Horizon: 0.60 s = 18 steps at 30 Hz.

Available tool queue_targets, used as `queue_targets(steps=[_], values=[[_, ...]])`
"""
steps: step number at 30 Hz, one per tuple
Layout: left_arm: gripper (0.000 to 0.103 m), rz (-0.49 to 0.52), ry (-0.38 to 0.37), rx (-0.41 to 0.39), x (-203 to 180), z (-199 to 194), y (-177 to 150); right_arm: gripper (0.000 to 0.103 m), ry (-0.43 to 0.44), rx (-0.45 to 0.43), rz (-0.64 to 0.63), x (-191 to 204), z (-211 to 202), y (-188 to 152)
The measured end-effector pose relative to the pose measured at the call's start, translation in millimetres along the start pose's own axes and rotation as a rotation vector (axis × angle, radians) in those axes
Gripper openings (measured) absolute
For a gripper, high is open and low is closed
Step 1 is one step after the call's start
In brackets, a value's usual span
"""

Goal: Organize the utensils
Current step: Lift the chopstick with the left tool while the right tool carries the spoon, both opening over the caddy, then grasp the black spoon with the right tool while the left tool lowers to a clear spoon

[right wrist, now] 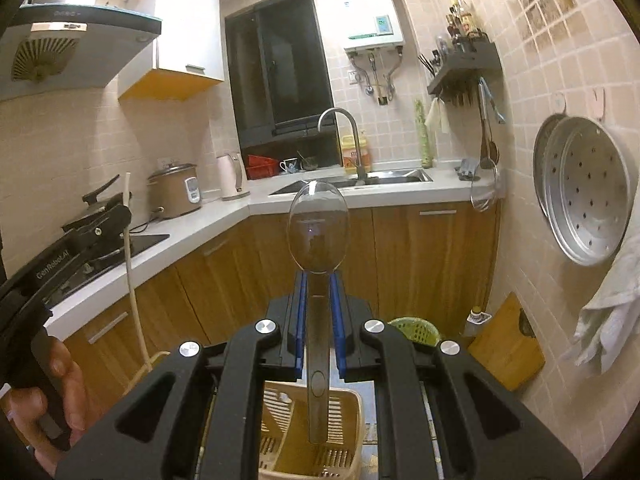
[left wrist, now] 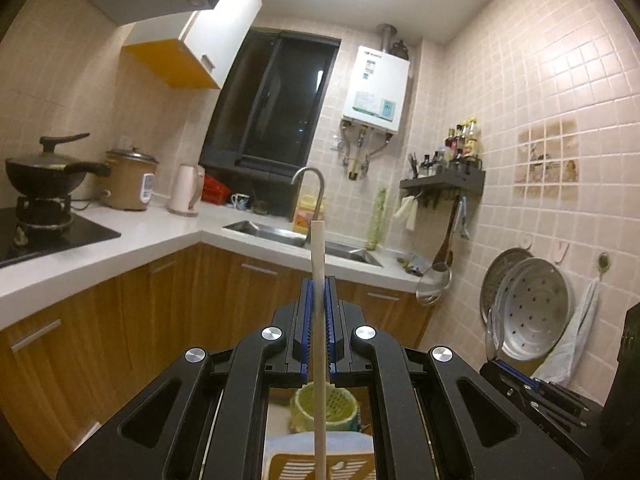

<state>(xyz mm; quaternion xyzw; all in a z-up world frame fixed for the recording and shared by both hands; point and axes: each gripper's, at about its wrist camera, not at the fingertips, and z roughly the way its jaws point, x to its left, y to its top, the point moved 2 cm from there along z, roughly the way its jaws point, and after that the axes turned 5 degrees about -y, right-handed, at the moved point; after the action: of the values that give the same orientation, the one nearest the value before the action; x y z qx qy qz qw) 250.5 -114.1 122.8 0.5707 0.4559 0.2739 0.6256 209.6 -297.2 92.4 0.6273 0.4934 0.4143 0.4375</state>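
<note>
Wooden chopstick x1 clamped in L gripper fingers; R gripper fingers clamp 1 clear spoon.

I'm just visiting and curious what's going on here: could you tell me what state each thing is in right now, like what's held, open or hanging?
Left gripper: shut on the chopstick.
Chopstick: upright, clamped.
Right gripper: shut on the spoon.
Spoon: bowl up, handle clamped.
Slotted basket: below the grippers, contents unclear.
Wok: lidded, on the stove.
Steamer trays: hanging on the wall.
Wall cabinet: door closed.
</note>
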Motion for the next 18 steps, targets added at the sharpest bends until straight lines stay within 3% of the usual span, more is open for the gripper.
queue_targets(steps=[9,14,16,18], values=[[0.005,0.029,0.045,0.041,15.9,-3.4,-30.9,0.01,0.009,-0.018,-0.003,-2.2,5.5,-33.2],[0.006,-0.003,0.023,0.077,27.6,-12.8,-33.9,0.013,0.032,0.015,-0.023,-0.9,-4.0,-40.4],[0.017,-0.009,0.014,0.09,30.9,-22.7,-31.8,0.021,0.045,0.035,-0.022,-3.1,-11.7,-41.5],[0.023,-0.007,0.011,0.096,31.1,-30.7,-31.2,0.022,0.059,0.051,-0.014,-5.4,-20.0,-41.4]])
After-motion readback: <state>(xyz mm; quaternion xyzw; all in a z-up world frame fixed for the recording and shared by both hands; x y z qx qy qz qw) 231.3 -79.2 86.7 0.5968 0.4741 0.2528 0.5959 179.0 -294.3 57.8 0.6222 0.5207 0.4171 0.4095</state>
